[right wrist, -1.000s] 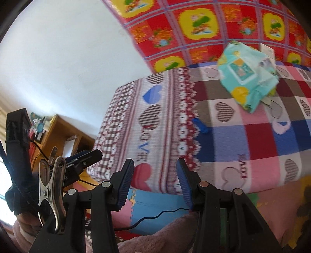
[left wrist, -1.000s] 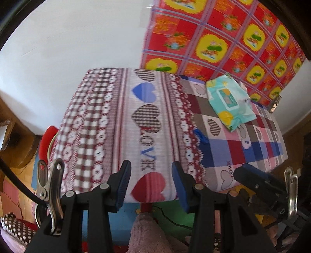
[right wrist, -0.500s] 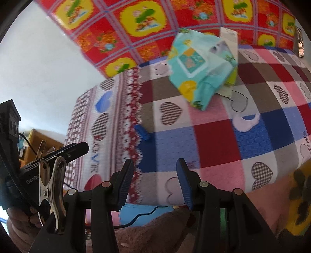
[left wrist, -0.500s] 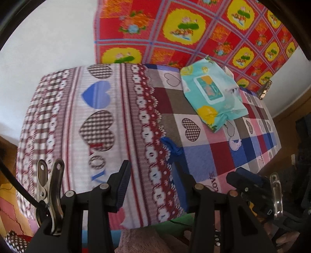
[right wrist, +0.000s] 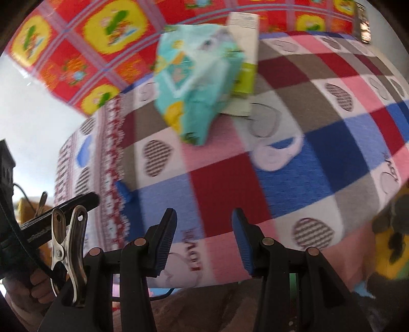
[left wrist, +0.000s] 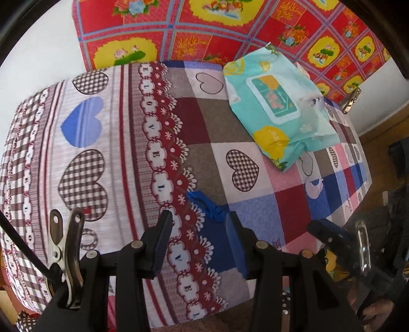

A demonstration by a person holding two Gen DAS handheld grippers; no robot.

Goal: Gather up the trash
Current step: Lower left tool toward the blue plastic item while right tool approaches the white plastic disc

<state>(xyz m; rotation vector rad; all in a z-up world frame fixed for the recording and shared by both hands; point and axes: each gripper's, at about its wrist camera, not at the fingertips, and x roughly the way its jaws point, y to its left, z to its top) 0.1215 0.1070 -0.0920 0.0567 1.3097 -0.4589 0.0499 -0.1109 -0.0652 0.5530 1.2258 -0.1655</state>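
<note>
A small crumpled blue scrap point(left wrist: 207, 204) lies on the patterned tablecloth point(left wrist: 107, 158), just beyond my left gripper point(left wrist: 198, 222), whose jaws stand open with nothing between them. The same blue scrap point(right wrist: 124, 192) shows at the left in the right wrist view. A teal wet-wipes pack point(left wrist: 277, 115) rests farther back on the table, and the pack point(right wrist: 196, 84) lies on a white and green box point(right wrist: 244, 63). My right gripper point(right wrist: 204, 224) hangs open and empty over the checked cloth near the table's front edge.
A red and yellow patterned sheet point(left wrist: 230, 28) covers the wall behind the table. A small dark object point(right wrist: 361, 24) sits at the far right corner. The other gripper point(left wrist: 332, 237) shows at the right of the left view, and a hand point(right wrist: 35, 286) holds one at left.
Both grippers have moved in over the table and lower, tilting further down. The blue scrap now sits right in front of the left jaws. The jaws kept the same width.
</note>
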